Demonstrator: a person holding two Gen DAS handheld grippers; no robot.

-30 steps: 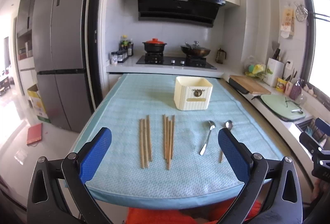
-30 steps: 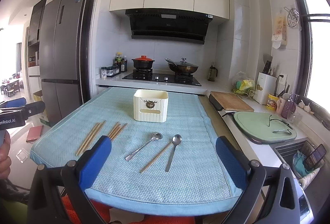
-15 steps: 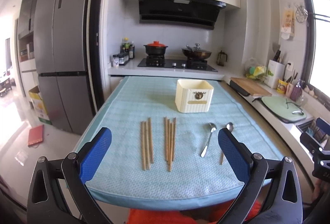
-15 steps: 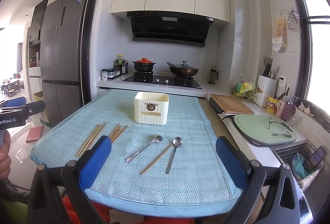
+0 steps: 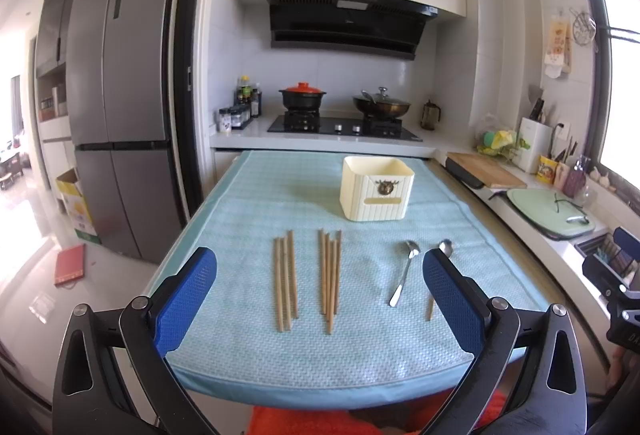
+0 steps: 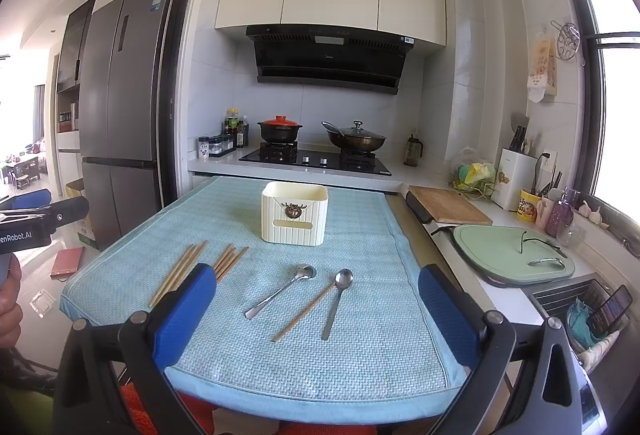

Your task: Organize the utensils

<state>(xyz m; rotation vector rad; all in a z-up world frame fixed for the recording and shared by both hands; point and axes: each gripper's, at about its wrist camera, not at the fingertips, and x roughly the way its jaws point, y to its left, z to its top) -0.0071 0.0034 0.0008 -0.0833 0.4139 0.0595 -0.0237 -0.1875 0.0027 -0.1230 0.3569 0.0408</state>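
Note:
A cream utensil holder (image 5: 376,189) (image 6: 294,213) stands upright at the far middle of the table's light blue mat (image 5: 256,203) (image 6: 360,347). Two bundles of wooden chopsticks (image 5: 285,278) (image 5: 330,275) (image 6: 180,273) lie side by side. Two metal spoons (image 5: 404,271) (image 6: 280,291) (image 6: 338,301) and a single chopstick (image 6: 304,311) lie to their right. My left gripper (image 5: 320,307) is open and empty above the near edge. My right gripper (image 6: 316,319) is open and empty, also at the near edge.
A stove (image 6: 316,159) with a red-lidded pot and a wok sits behind the table. A fridge (image 5: 120,107) stands at the left. A counter on the right holds a wooden board (image 6: 448,205), a green board (image 6: 512,255) and a knife block.
Both cameras have drifted slightly lower, so the table scene sits a little higher in both views. Both grippers stay open; the utensils have not moved.

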